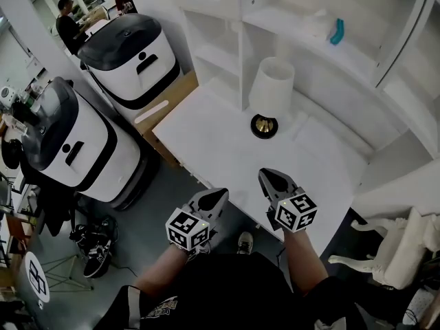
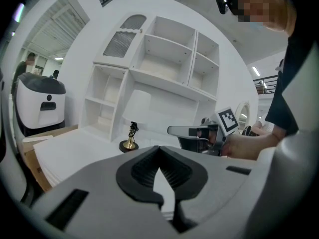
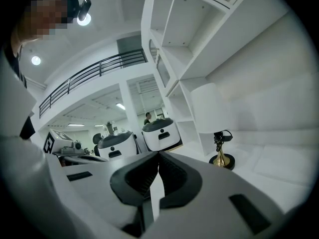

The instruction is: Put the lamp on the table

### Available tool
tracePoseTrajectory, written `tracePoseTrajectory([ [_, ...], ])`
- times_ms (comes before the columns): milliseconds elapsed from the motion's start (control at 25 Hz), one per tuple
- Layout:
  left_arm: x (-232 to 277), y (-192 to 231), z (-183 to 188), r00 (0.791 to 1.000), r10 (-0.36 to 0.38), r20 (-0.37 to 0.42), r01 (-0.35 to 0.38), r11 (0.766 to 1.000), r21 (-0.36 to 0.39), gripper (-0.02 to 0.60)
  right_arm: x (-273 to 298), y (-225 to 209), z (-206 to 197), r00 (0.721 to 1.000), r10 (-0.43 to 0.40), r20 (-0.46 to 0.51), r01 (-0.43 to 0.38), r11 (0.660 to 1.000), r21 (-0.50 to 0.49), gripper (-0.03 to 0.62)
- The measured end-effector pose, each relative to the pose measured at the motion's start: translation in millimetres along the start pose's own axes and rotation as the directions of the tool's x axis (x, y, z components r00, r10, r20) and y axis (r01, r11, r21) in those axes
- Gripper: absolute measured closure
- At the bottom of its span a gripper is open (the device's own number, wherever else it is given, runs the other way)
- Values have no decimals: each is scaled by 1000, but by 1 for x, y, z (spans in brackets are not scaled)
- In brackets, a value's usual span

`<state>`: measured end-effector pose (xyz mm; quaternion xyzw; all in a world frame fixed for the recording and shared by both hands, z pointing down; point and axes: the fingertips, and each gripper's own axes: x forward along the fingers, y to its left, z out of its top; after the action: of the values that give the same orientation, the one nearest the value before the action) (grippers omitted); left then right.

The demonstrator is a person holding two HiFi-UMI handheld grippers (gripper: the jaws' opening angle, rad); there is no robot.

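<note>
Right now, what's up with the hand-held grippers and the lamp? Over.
Left hand-held gripper shut, empty. Right hand-held gripper shut, empty. Lamp upright on the table, apart from both. Nothing in the way. Over.

We see a bright, evenly lit white room, with light falling from overhead; a ceiling light (image 3: pixel 36 60) glares as a small hot spot in the right gripper view. The lamp (image 1: pixel 270 93) throws only a faint, soft shadow on the table (image 1: pixel 206 143). Both gripper views bow strongly outward and darken to black at the corners. The white shelving (image 1: pixel 289 29) seems slightly washed out.
</note>
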<state>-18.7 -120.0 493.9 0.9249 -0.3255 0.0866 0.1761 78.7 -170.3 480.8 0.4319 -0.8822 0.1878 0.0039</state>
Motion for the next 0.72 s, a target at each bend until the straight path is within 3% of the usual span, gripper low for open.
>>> tracePoseTrajectory([
  [720,-76,18,-11,975,-217,-35,219,975,41,574,-3,108,-29,980,-198,35,198,980,2,568],
])
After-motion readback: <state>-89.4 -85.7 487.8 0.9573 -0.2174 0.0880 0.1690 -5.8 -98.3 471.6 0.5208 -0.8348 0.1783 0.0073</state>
